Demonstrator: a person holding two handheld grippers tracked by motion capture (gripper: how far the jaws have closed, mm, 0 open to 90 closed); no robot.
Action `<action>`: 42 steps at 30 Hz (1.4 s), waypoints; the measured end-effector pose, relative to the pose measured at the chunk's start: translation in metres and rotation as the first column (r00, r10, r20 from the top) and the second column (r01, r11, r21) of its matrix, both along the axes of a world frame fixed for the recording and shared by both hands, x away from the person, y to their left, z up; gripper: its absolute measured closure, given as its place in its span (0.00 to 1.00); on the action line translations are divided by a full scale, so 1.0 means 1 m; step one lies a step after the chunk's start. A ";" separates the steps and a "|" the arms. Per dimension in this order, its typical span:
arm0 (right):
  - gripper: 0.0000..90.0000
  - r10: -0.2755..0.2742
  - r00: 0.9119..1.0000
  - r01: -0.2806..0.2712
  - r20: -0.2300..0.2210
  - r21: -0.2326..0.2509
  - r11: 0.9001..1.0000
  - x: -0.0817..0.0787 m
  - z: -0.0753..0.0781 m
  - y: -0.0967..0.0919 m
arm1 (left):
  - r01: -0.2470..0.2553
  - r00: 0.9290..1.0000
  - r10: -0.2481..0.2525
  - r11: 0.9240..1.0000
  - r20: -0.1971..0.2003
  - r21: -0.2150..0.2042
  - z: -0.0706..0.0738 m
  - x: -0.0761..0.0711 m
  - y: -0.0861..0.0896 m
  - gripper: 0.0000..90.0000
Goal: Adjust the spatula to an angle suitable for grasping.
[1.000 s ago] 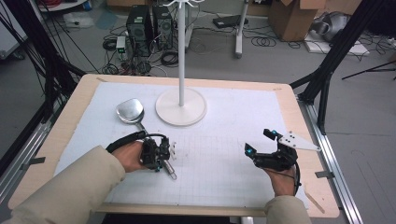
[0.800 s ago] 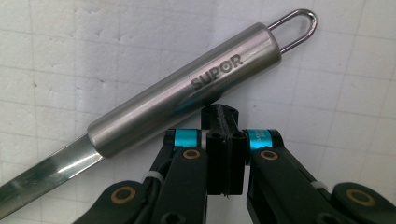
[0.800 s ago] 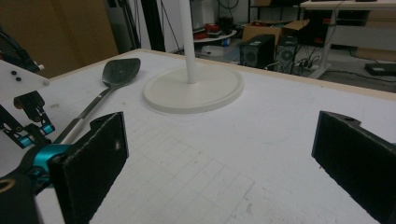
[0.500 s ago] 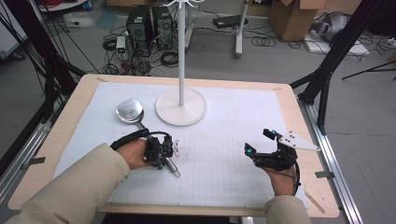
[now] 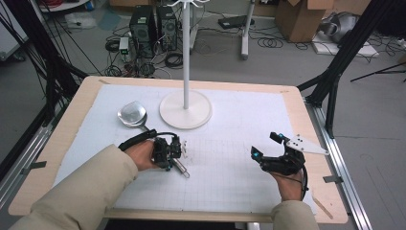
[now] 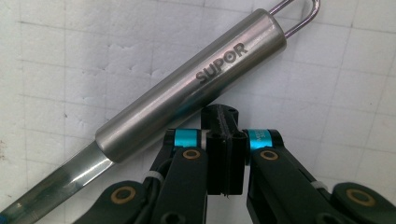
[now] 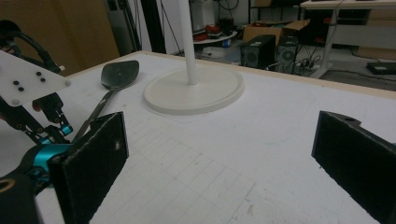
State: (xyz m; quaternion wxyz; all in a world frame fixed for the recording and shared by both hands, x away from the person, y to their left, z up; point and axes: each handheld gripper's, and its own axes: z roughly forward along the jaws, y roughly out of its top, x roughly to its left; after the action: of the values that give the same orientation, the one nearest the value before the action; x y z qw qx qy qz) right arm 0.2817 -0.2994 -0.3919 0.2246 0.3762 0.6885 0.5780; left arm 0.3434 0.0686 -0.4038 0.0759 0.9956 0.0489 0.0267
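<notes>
Left forearm, in a beige sleeve, enters from the lower left of the high view and angles up and to the right; the hand wraps the left gripper (image 5: 168,152), which points down at the table mat (image 5: 230,158).

Spatula (image 5: 143,132): lies flat on the mat. Long axis runs diagonally, blade toward the far left, near the round white base of the stand (image 5: 186,109), handle toward the near right. Wire hanging loop at the handle's end shows just past the gripper, on its near right. In the left gripper view the steel handle (image 6: 187,95), marked SUPOR, crosses the frame from lower left to upper right, loop at top right.

Left gripper's jaws: pressed together, nothing between them. The closed tips sit just beside the handle, on its near side; whether they touch it I cannot tell.

Right forearm enters from the lower right; the hand holds the right gripper (image 5: 269,147) low over the mat, aimed toward the far left. Jaws stand wide apart, empty, well apart from the spatula. Its own view looks across the mat to the spatula blade (image 7: 120,73) and the stand.
</notes>
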 end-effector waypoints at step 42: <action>0.03 -0.005 1.000 0.006 -0.002 0.041 0.999 -0.002 -0.001 -0.003 | -0.024 1.000 0.024 1.000 0.008 0.013 -0.001 0.029 -0.023 0.99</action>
State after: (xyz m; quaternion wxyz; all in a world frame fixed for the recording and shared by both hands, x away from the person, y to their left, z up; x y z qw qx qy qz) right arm 0.2802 -0.3025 -0.3926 0.2177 0.3832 0.6757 0.5909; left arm 0.3727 0.0459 -0.4050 0.0691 0.9953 0.0602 0.0321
